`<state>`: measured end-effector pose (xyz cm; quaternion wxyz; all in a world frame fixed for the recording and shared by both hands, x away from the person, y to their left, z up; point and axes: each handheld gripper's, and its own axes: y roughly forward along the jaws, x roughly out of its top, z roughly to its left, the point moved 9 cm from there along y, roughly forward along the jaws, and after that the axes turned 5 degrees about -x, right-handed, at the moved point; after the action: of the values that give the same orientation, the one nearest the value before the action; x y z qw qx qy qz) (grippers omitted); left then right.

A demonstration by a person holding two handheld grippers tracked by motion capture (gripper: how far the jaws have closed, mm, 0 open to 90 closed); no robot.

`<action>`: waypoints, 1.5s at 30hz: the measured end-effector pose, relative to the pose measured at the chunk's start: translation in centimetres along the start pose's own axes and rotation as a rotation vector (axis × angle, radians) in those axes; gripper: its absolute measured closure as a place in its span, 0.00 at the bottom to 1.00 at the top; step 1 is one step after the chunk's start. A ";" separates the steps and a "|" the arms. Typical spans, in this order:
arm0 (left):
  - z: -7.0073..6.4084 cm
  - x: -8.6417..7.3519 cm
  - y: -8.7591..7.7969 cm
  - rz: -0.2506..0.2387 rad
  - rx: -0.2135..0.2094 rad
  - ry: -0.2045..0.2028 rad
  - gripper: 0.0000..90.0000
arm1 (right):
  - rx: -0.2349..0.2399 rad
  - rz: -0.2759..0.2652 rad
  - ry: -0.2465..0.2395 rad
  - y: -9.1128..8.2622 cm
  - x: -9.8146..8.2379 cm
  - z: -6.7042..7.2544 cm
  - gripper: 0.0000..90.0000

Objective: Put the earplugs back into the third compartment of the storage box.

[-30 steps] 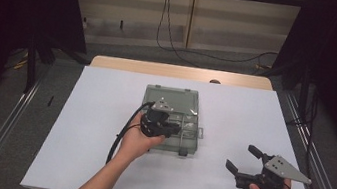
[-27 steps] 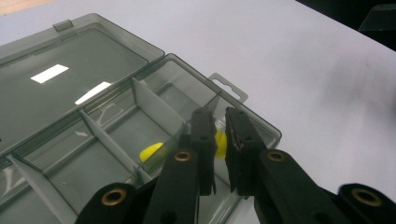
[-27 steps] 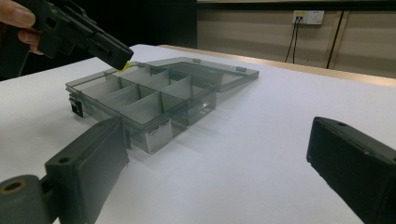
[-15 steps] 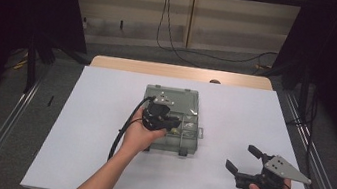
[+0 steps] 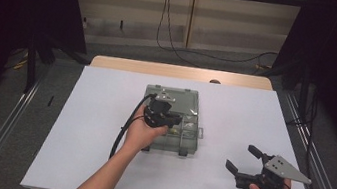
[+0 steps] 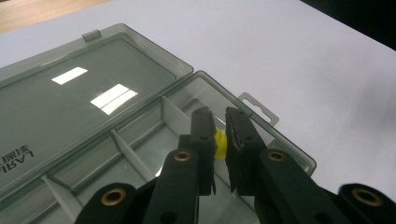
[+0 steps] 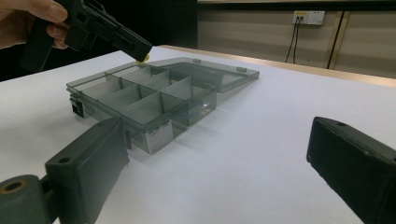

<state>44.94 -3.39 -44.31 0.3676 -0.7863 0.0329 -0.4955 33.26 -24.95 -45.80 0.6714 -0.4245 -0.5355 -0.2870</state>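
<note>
Left gripper view: left gripper (image 6: pixel 220 140) w/ jaws pinched on a small yellow piece (image 6: pixel 220 142) above an open compartment box (image 6: pixel 140 135) on the tabletop; piece looks light, prob. slippery, best nipped mid-body; right gripper (image 5: pixel 248 163) jaws wide, empty.

A white-topped table (image 5: pixel 102 115) stands on grey floor (image 5: pixel 16 117) before a beige wall (image 5: pixel 229 12).

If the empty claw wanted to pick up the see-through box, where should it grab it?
Probably the box's near outer wall, coming from the right gripper's own side with open jaws over the rim: that wall is thin, upright and bare, while the open lid lies flat behind.
</note>
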 end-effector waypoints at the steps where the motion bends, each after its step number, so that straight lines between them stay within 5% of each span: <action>1: 0.0 0.0 0.0 -0.002 0.001 -0.005 0.91 | 0.001 -0.001 0.001 0.0 0.0 0.0 0.05; 26: 2.7 -0.3 2.2 0.003 0.060 -0.065 0.88 | 0.002 0.000 0.004 0.0 0.0 0.0 0.05; 34: 3.1 -0.5 2.4 0.013 0.084 -0.049 0.72 | 0.005 0.002 0.005 0.0 0.0 0.0 0.06; 45: 3.5 0.1 0.2 -0.058 0.068 -0.060 0.48 | -0.020 0.026 0.031 0.9 0.0 -0.1 0.05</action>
<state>47.86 -1.64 -45.21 0.3802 -0.7886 -0.0179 -0.4829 34.09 -24.66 -46.00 0.6791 -0.4335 -0.5165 -0.2900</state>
